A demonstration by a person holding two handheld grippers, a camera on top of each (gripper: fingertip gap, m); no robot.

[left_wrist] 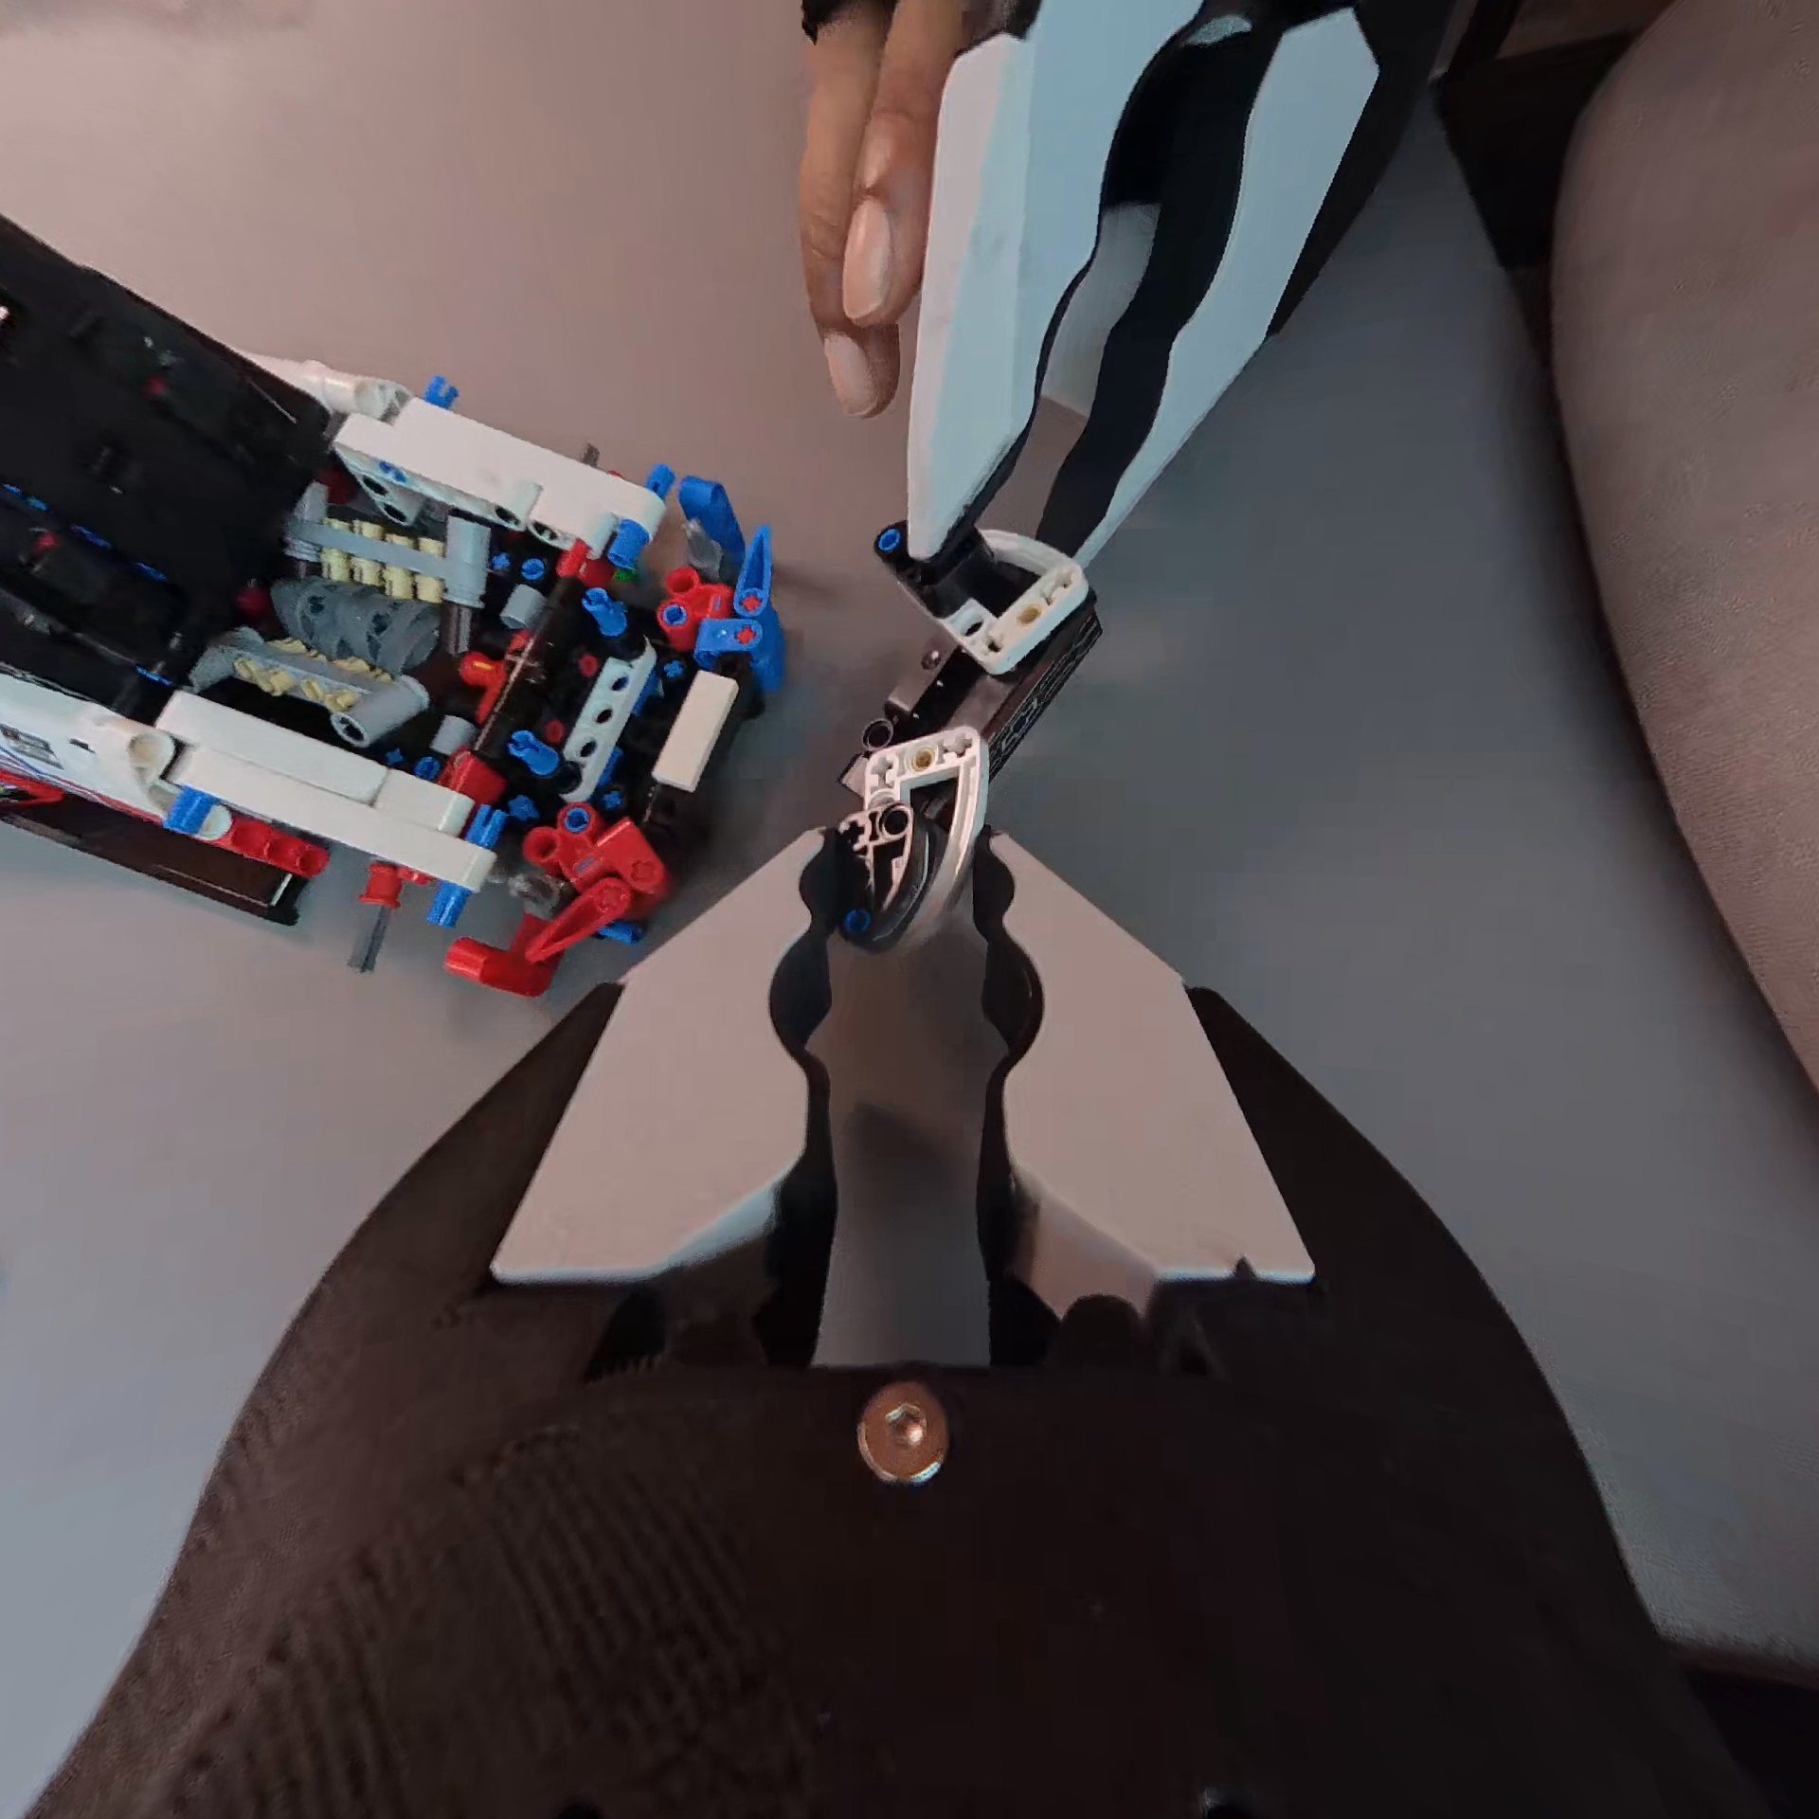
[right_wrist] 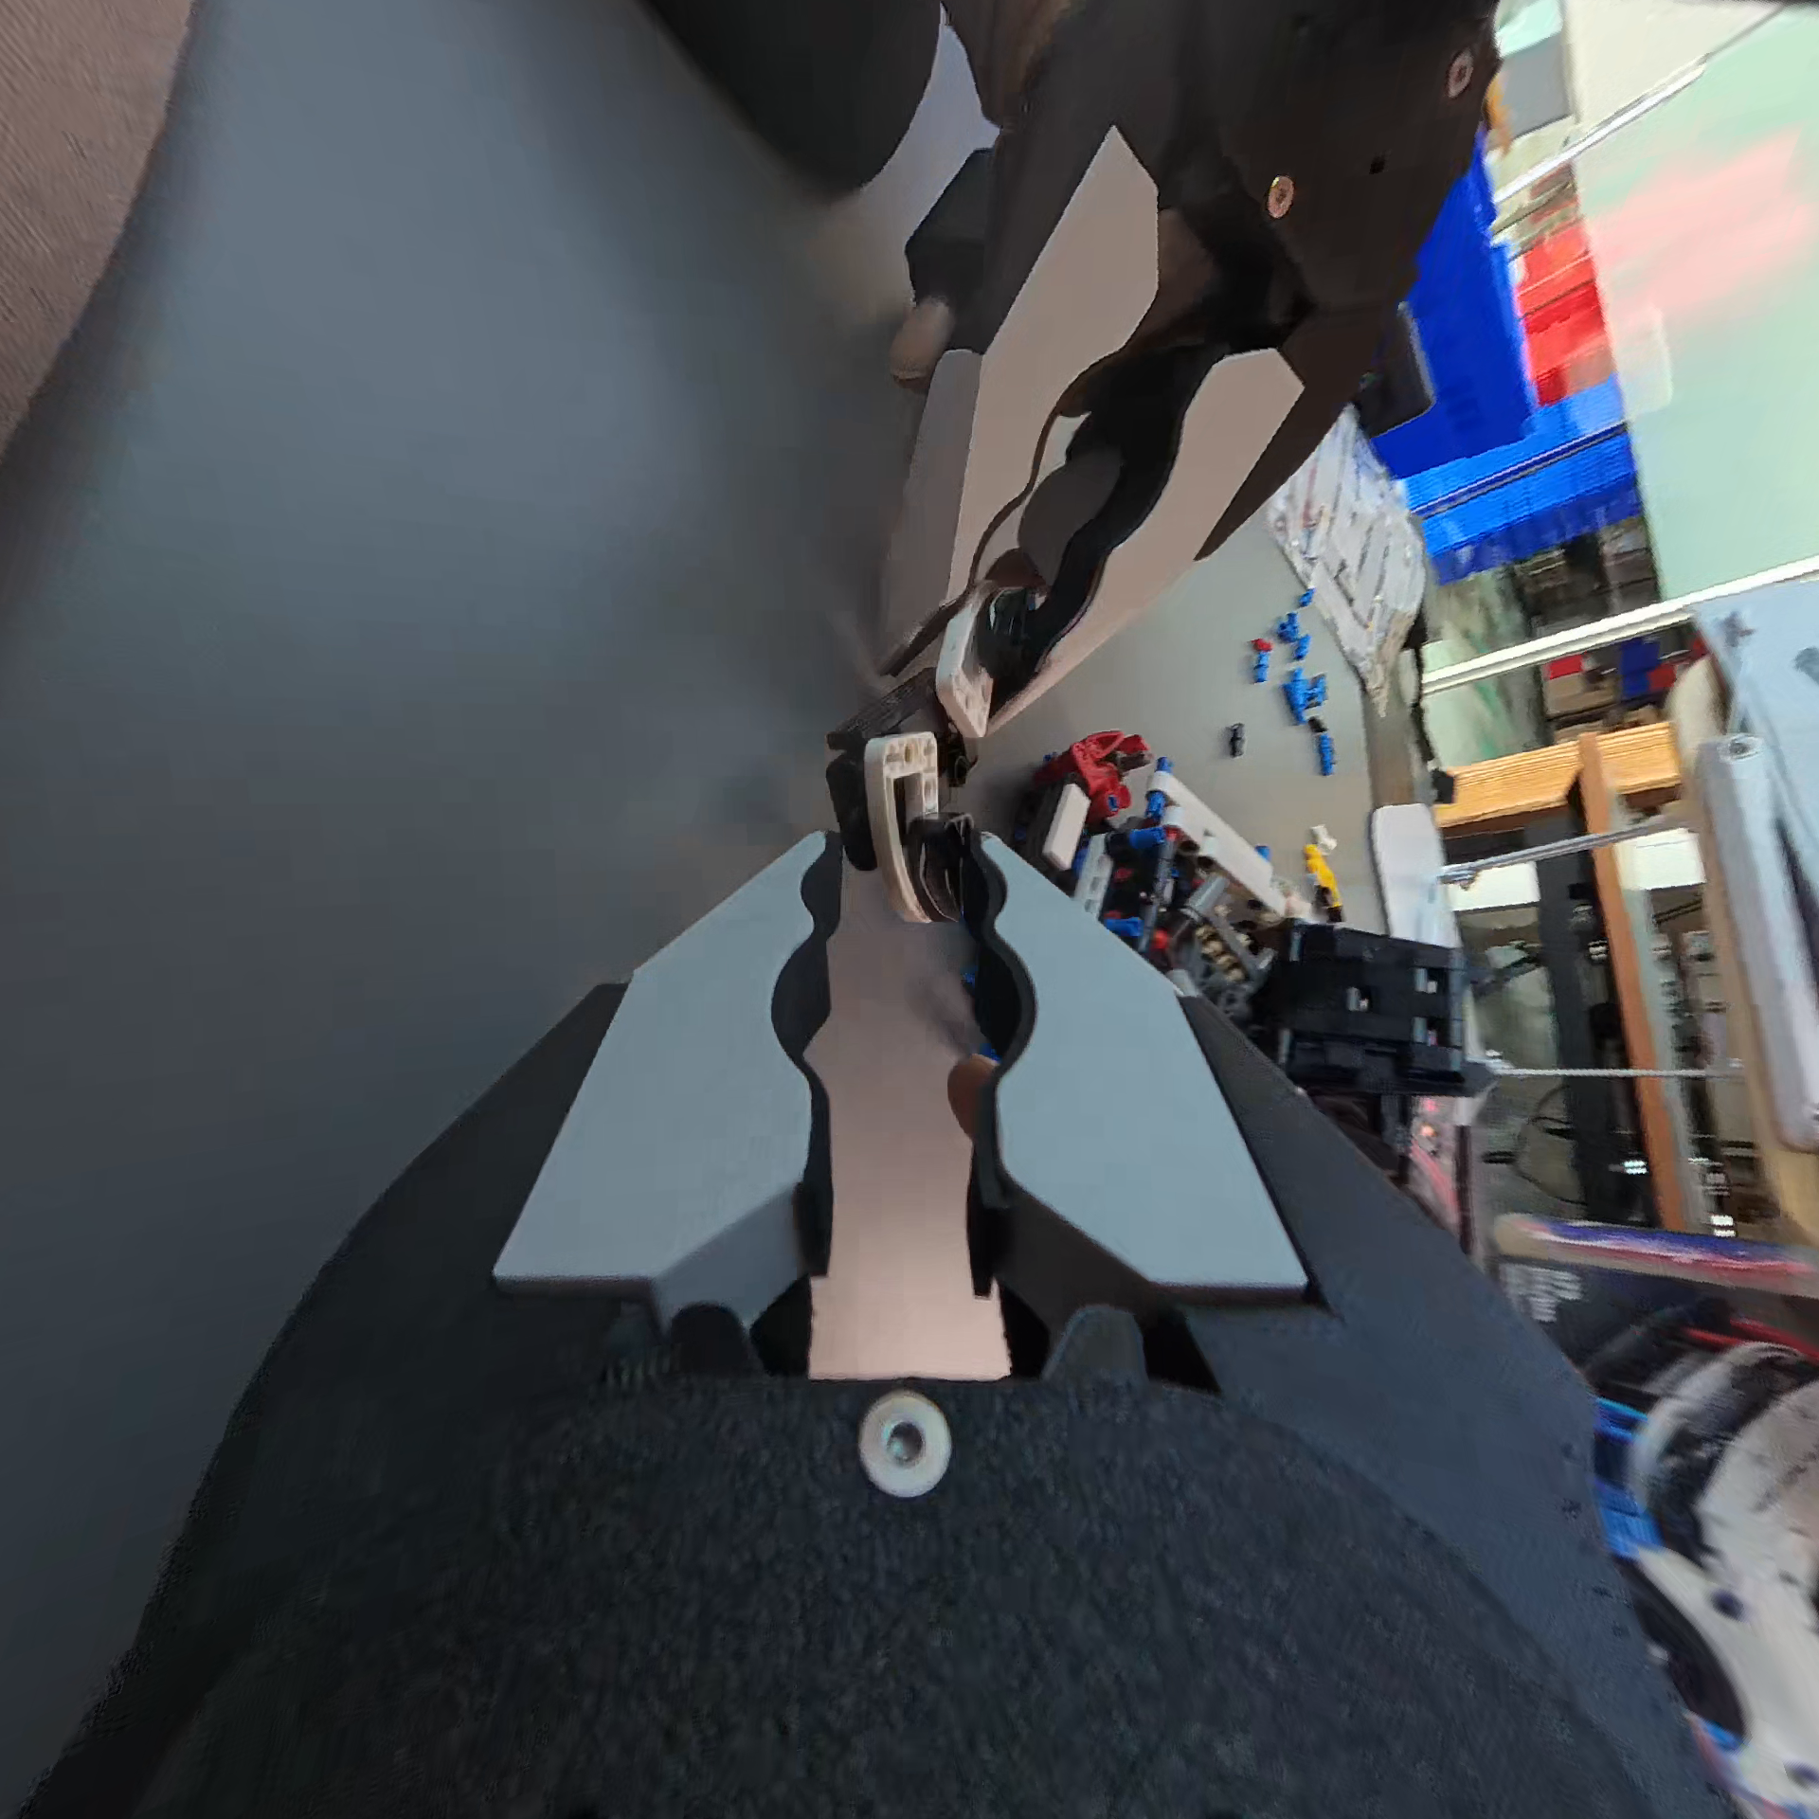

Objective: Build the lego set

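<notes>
My left gripper is clamped on one white curved end of the small black-and-white subassembly, my right gripper on the other, its long axis spanning tip to tip above the tabletop, the car chassis off to my left.

A small white-and-black subassembly was held above the grey table, clamped at its near end by the left gripper and at its far end by the right gripper. The partly built car model was seen lying to the left. A hand was seen beside the right gripper.
</notes>
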